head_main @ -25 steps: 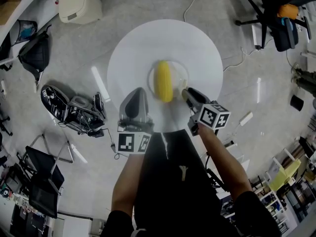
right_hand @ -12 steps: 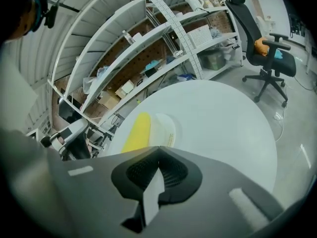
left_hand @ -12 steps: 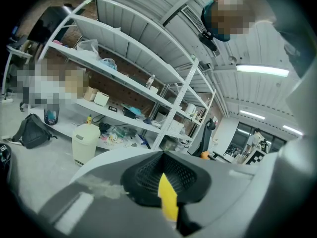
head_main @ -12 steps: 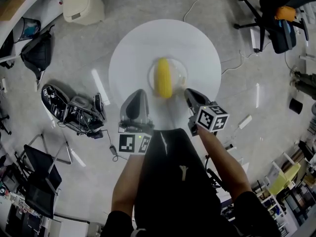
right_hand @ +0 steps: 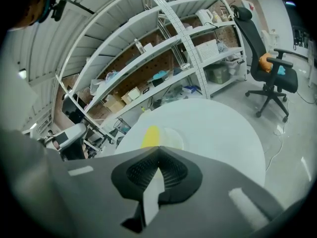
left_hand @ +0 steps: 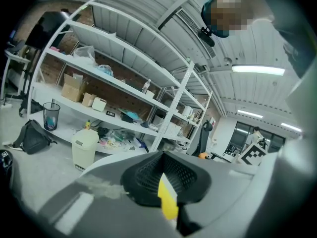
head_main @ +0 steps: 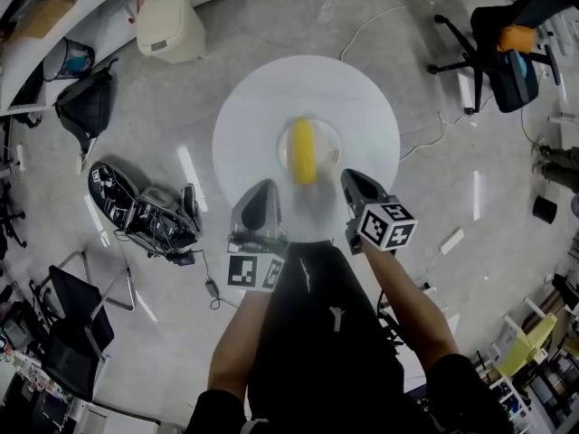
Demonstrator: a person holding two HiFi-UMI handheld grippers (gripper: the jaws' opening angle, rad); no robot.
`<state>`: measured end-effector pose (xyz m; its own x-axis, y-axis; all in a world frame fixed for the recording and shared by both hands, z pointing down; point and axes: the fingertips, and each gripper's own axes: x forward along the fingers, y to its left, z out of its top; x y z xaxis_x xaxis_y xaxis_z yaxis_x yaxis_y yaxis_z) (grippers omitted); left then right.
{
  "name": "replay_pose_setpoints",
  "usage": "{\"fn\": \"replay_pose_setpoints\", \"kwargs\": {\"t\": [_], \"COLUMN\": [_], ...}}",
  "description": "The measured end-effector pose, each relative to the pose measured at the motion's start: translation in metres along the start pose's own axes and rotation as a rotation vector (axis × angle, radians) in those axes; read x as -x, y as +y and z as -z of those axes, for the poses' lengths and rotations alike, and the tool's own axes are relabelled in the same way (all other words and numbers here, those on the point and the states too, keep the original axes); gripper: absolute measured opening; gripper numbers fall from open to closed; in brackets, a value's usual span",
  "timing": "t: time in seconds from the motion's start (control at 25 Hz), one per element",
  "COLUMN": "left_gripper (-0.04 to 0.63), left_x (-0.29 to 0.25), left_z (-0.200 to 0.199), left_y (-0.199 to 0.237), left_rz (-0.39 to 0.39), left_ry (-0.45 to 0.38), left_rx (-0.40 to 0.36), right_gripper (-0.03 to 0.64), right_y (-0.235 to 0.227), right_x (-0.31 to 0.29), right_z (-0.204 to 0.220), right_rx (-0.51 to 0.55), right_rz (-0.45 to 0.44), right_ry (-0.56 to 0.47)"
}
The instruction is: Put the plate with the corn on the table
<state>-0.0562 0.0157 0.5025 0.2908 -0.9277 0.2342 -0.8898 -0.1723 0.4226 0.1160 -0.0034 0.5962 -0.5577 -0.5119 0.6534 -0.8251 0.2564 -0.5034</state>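
Round white table (head_main: 262,107), centre of the head view: surface level and clean. One clear plate (head_main: 329,143) lies directly on it, just right of the table's middle, carrying a single yellow corn (head_main: 304,150) laid lengthwise. Grey floor (head_main: 470,197) around the table: white bin (head_main: 169,25) at upper left, black bag (head_main: 86,107) at left, office chair (head_main: 507,43) at upper right, white cable (head_main: 425,129) trailing right of the table.

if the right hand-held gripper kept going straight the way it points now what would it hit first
Most likely the white round table, at or close to the plate with the corn, which sit just beyond the shut tips of the right hand-held gripper in its own view. Depth is unclear.
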Motion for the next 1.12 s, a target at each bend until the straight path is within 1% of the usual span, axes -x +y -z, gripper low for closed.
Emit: {"fn": "replay_pose_setpoints", "kwargs": {"t": [0.24,0.4,0.56,0.76,0.96,1.04,1.12], "left_gripper": [0.002,0.002,0.003,0.002,0.002,0.003,0.002], "left_x": [0.010,0.015,0.022,0.032,0.038,0.044,0.049], "left_z": [-0.014,-0.032,-0.040,-0.059,-0.077,-0.082,-0.085], "left_y": [-0.019,-0.032,-0.041,-0.060,-0.079,-0.082,-0.083], "left_rz": [0.009,0.002,0.020,0.022,0.023,0.023,0.028], "left_ry": [-0.009,-0.025,-0.037,-0.043,-0.059,-0.070,-0.090], "left_rx": [-0.021,-0.013,-0.055,-0.051,-0.046,-0.062,-0.106], "right_gripper": [0.009,0.009,0.009,0.009,0.009,0.009,0.008], "right_y": [0.015,0.030,0.050,0.072,0.090,0.098,0.107], "right_x": [0.018,0.034,0.054,0.083,0.108,0.117,0.126], "right_z": [-0.021,-0.039,-0.058,-0.077,-0.093,-0.097,-0.103], "right_rx": [0.027,0.039,0.059,0.106,0.176,0.206,0.244], "right_rz": [-0.011,-0.034,-0.064,-0.088,-0.101,-0.105,-0.110], "right_ry": [-0.061,-0.108,-0.163,-0.220,-0.282,-0.307,-0.340]}}
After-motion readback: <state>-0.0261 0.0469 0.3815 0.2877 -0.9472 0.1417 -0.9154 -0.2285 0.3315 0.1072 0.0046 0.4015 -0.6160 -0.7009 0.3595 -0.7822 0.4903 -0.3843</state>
